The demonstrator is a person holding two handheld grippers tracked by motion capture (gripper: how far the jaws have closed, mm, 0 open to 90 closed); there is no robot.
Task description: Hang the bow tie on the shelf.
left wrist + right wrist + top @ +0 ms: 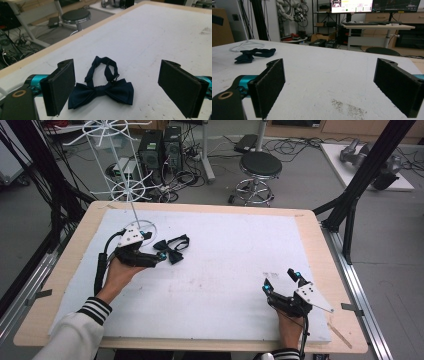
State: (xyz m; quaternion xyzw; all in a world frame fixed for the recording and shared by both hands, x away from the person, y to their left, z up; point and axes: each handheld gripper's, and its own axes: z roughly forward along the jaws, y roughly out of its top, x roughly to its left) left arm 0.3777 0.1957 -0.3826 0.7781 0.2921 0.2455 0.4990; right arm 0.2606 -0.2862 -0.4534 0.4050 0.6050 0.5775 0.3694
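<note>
Left gripper (117, 87), jaws wide, frames a dark, possibly navy bow tie (102, 91). Right gripper (281, 282) rests open, well apart.

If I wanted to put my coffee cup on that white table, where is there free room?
Most of the white board is bare: the whole middle stretch between the bow tie and the right gripper, and the far right corner. It is crowded at the far left, where the left gripper, the bow tie and the white wire stand's base sit close together.

Bow tie (101, 87) lies on table (225, 270), far-left.
</note>
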